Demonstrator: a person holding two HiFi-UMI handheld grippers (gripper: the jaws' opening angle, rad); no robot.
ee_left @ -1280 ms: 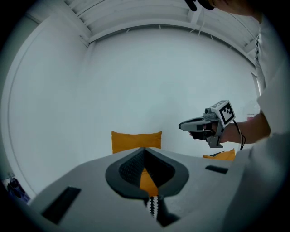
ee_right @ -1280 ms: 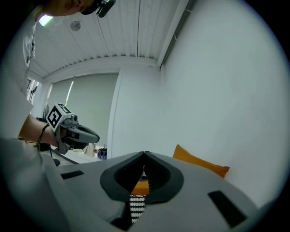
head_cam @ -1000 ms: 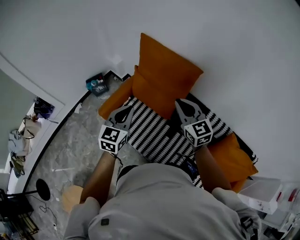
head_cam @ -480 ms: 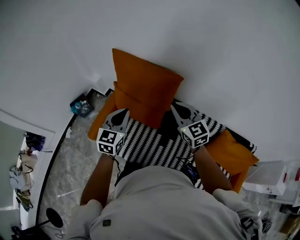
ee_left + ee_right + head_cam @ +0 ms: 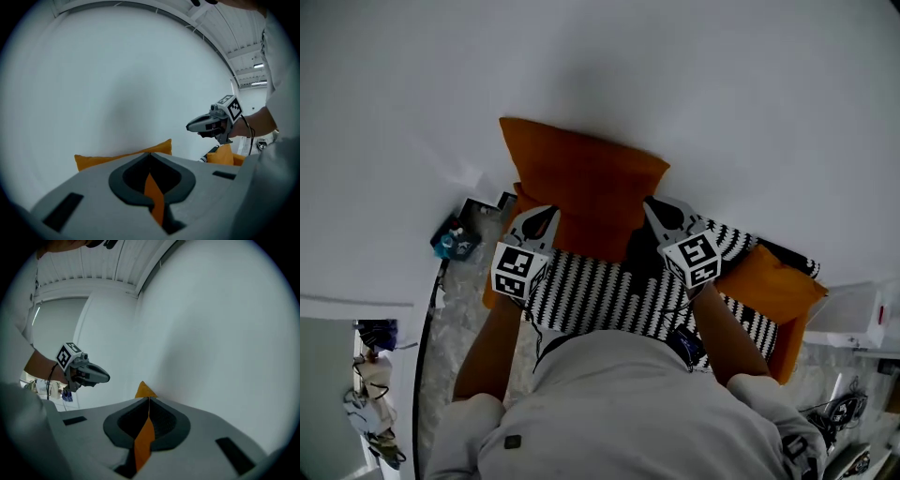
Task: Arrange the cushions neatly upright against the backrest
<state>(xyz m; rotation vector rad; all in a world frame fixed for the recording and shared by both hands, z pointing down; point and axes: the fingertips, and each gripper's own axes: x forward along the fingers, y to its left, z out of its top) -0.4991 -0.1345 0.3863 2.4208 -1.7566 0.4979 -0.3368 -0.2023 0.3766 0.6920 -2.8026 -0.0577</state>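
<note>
An orange cushion (image 5: 581, 187) stands upright against the white wall, above a sofa seat under a black-and-white striped cover (image 5: 609, 291). My left gripper (image 5: 546, 212) is shut on the cushion's lower left edge. My right gripper (image 5: 652, 202) is shut on its lower right edge. In the left gripper view, orange fabric (image 5: 152, 192) sits pinched between the closed jaws, and the cushion's top edge (image 5: 98, 159) shows beyond them. The right gripper view shows the same pinch of orange fabric (image 5: 144, 434), with a cushion corner (image 5: 144, 391) above it. A second orange cushion (image 5: 773, 291) lies at the sofa's right end.
A blue object (image 5: 450, 242) lies on the grey marble floor (image 5: 431, 356) left of the sofa. A white box (image 5: 853, 314) stands at the right. The plain wall (image 5: 722, 94) fills the background, and the person's torso covers the seat's near part.
Both grippers have moved along the sofa with the orange cushion held between them. It now sits broader and closer against the wall.
</note>
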